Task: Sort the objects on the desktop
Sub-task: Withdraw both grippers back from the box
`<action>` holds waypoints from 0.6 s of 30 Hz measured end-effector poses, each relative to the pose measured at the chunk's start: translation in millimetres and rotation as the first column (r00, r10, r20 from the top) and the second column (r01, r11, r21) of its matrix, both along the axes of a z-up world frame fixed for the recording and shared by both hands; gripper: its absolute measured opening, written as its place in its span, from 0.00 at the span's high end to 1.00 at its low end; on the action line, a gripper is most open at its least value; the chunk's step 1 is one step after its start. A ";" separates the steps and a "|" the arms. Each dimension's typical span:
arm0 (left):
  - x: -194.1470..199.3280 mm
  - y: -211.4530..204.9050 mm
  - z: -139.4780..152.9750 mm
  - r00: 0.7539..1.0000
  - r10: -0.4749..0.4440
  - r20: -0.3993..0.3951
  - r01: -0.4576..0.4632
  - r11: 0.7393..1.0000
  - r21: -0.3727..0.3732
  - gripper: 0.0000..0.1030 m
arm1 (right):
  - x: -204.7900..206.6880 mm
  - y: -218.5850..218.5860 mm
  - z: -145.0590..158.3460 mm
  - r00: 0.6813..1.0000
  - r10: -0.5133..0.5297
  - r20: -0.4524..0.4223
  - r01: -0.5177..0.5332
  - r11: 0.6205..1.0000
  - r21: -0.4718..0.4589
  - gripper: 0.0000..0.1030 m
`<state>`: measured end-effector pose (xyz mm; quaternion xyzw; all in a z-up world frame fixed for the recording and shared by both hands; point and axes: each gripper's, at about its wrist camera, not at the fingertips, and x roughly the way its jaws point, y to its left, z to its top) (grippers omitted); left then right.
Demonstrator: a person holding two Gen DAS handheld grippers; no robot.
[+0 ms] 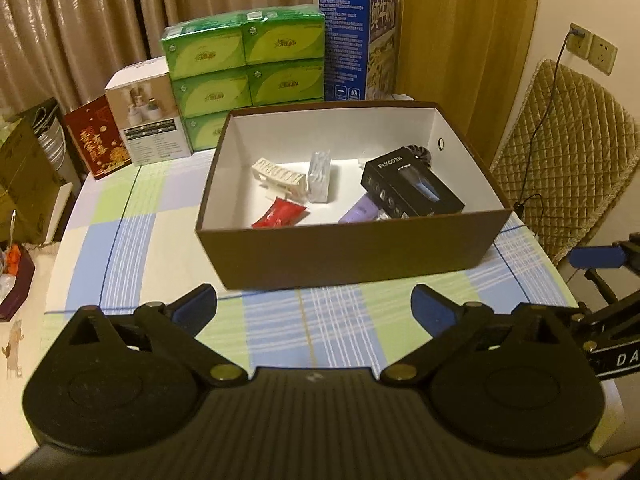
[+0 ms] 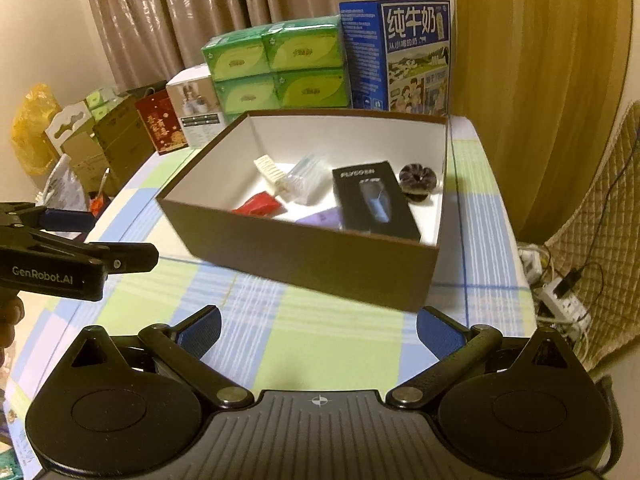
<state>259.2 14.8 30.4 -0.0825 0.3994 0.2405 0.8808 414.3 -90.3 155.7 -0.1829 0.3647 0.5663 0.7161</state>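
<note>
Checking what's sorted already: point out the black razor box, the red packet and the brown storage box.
black razor box (image 2: 374, 200), right wrist view, middle of its top face.
red packet (image 1: 280, 213), left wrist view, its middle.
brown storage box (image 1: 352, 254), left wrist view, near outer wall.

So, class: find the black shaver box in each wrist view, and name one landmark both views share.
Left wrist: black shaver box in the brown box's right half.
Right wrist: right of centre, beside the dark scrunchie.
Shared landmark: blue milk carton behind.

We see our two handheld grippers, left gripper (image 1: 314, 304) and right gripper (image 2: 318, 330): black plastic bodies, round pivot housings, brass-coloured screws, blue finger pads (image 2: 438, 336), white "GenRobot.AI" lettering.
</note>
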 end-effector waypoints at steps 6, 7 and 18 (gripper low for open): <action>-28.2 -11.7 12.3 1.000 0.000 0.026 0.000 1.000 0.007 0.01 | -23.0 -17.4 6.3 0.999 -0.038 0.013 0.038 0.999 0.006 0.02; -32.4 -12.8 14.7 1.000 -0.001 0.030 0.001 1.000 0.007 0.01 | -27.7 -20.1 7.3 0.999 -0.046 0.016 0.046 0.999 0.006 0.02; -78.3 -29.4 26.9 0.999 -0.033 0.028 0.032 0.999 0.022 0.01 | -73.6 -44.2 11.0 0.995 -0.101 0.025 0.101 0.995 -0.004 0.02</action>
